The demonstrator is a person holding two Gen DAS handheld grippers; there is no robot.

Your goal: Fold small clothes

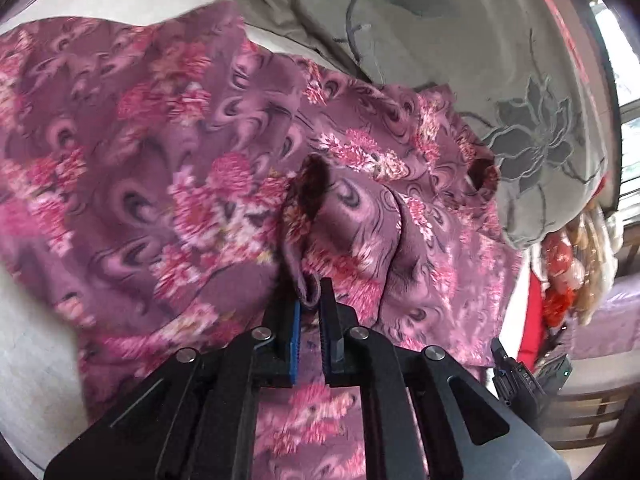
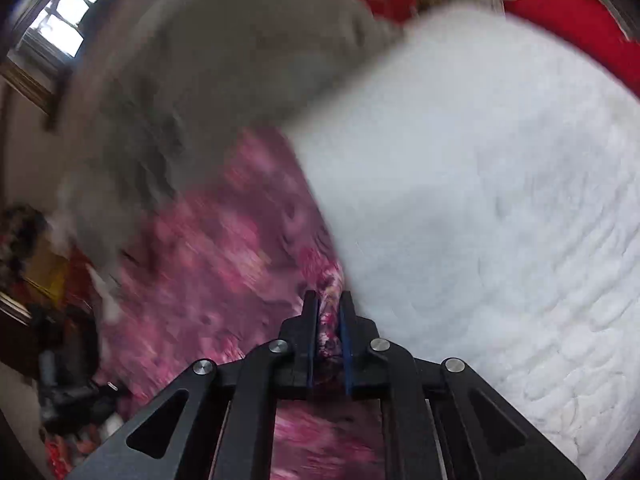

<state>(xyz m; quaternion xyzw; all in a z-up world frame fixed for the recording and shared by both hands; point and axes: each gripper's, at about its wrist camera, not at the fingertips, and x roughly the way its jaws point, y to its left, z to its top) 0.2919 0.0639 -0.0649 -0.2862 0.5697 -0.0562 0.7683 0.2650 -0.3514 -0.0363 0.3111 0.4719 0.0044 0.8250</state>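
A purple garment with pink flowers (image 1: 160, 168) lies spread and rumpled over a white bed cover (image 1: 36, 340). My left gripper (image 1: 309, 300) is shut on a bunched fold of its edge, which rises in a loop just ahead of the fingertips. In the blurred right wrist view the same garment (image 2: 208, 264) hangs to the left, and my right gripper (image 2: 328, 308) is shut on a gathered edge of it, beside the white quilted bed cover (image 2: 500, 200).
A grey pillow with a dark flower print (image 1: 500, 92) lies beyond the garment; it shows as a grey blur in the right wrist view (image 2: 192, 72). Red cloth (image 2: 580, 28) lies at the bed's far edge. Clutter and a window (image 1: 628, 92) stand at the right.
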